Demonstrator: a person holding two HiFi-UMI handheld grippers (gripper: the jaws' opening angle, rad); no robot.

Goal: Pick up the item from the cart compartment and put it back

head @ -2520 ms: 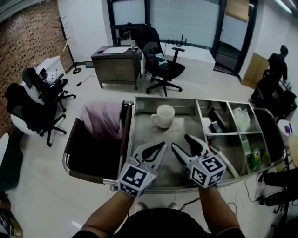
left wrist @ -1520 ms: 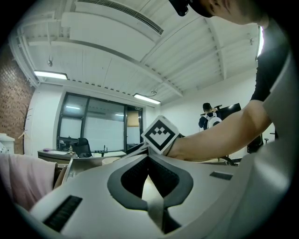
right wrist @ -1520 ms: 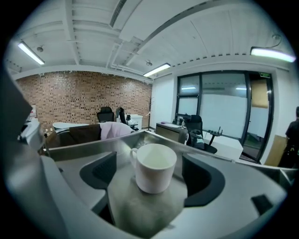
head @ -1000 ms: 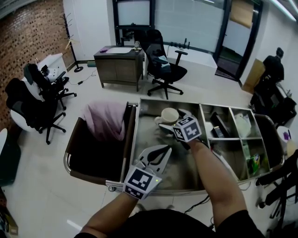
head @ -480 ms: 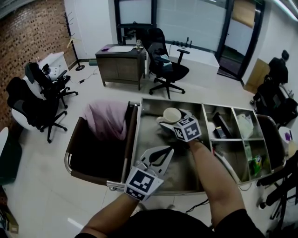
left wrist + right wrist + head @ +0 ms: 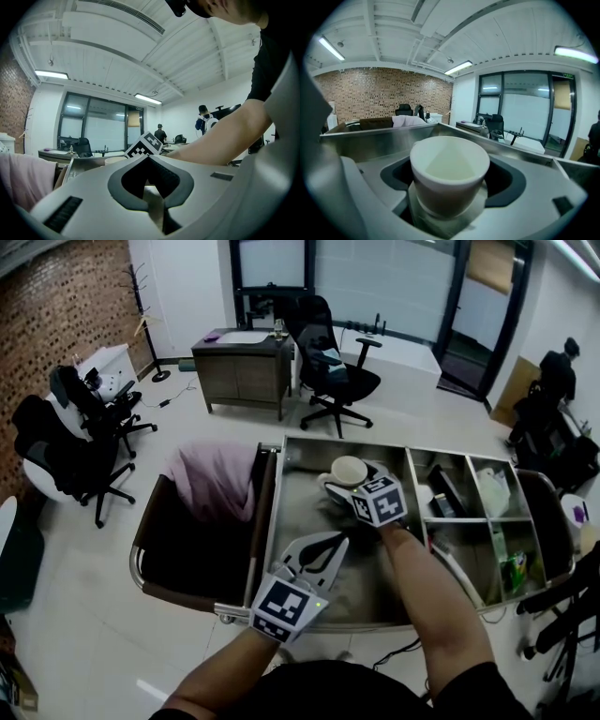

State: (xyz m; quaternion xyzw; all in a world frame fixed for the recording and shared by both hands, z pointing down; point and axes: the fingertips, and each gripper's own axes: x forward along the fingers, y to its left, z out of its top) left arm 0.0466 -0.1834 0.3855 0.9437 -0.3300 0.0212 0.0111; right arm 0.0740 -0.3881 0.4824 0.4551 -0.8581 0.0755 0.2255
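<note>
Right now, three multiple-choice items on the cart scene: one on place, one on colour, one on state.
1. Where does the mug stand?
A. in the cart's large steel compartment
B. in a small divided bin
C. on the floor

2. What colour is the mug?
A. black
B. white
C. green

3. How does the mug sit?
A. on its side
B. upside down
C. upright, mouth up

Answers:
1 A: bare steel floor and walls surround it.
2 B: it shows white inside and out in the right gripper view.
3 C: its open mouth faces up and looks empty.
</note>
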